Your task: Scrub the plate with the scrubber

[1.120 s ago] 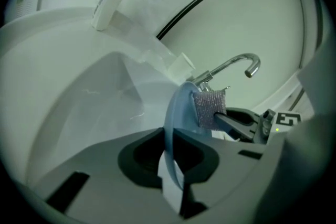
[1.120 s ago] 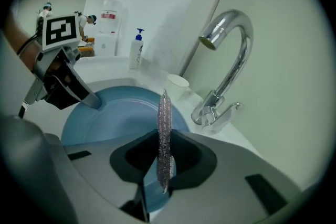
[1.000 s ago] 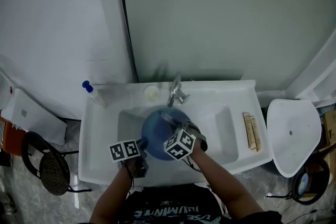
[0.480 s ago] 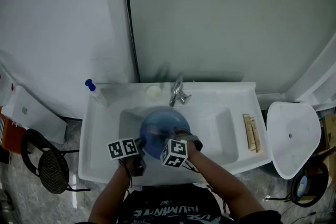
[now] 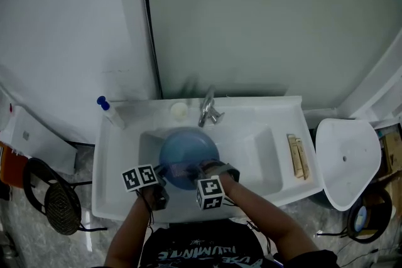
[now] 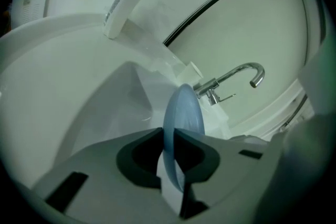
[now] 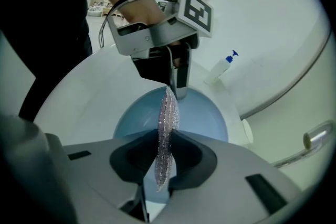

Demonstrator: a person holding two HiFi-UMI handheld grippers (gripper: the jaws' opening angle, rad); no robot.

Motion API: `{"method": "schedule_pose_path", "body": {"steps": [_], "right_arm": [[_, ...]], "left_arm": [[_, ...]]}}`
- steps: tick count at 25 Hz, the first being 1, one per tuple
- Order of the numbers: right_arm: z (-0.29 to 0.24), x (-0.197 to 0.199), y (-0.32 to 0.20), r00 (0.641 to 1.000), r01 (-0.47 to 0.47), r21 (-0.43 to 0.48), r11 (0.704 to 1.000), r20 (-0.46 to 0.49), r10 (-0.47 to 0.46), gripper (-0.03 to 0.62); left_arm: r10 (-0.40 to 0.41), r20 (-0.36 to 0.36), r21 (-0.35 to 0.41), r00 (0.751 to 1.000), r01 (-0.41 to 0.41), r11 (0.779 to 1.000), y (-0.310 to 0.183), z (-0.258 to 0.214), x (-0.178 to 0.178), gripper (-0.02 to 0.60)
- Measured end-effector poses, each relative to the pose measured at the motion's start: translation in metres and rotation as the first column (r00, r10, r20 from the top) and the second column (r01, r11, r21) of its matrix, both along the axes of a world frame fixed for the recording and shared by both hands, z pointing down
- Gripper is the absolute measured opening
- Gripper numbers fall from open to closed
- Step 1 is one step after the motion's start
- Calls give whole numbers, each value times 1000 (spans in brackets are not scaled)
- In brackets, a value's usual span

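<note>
Plate (image 7: pixel 205 118), blue: rim clamped in left gripper (image 6: pixel 169 140) jaws, face turned toward right gripper (image 7: pixel 167 147), whose jaws pinch the scrubber (image 7: pixel 168 113) just before it.

White wall (image 5: pixel 63 41) L, grey-green panel (image 5: pixel 264 16) behind, speckled floor (image 5: pixel 19 241), black stool (image 5: pixel 55 201) btm-L.

The plate (image 5: pixel 187 149) fills the left of the sink (image 5: pixel 271 161), with the tap (image 5: pixel 208 108) close behind. The sink's right half seems bare.

Glittery scrubber (image 7: pixel 169 110) tight between right gripper (image 7: pixel 165 134) jaws, over blue plate (image 7: pixel 202 115); left gripper (image 7: pixel 177 89) on plate's far rim.
</note>
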State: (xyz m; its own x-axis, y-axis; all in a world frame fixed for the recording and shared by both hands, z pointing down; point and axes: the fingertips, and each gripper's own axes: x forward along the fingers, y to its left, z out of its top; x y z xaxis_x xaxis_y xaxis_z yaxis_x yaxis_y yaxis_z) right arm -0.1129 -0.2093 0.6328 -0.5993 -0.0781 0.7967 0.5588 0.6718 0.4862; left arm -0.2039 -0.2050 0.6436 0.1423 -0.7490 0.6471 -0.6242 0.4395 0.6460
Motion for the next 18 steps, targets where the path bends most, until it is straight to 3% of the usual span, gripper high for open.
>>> {"method": "schedule_pose_path", "body": {"steps": [6,11,14,18], "right_arm": [[1,12,8,989,143,87,986,-48,-139,78],[9,33,10,964,253,140,957,-125,-237,78],[10,41,7,961,259,141,955,-139,-240,78],[-2,38,4,974,222,135,966,-80,-213,78]], "left_arm": [[-36,-24,10,999,36,999,1,-1,-10,40],[-56,-43,21,998,57,998,3,-1,-14,41],[-54,-36,22,998,55,998,6,0,-16,41],[-52,-42,27,998,53,998,7,2,-14,41]]}}
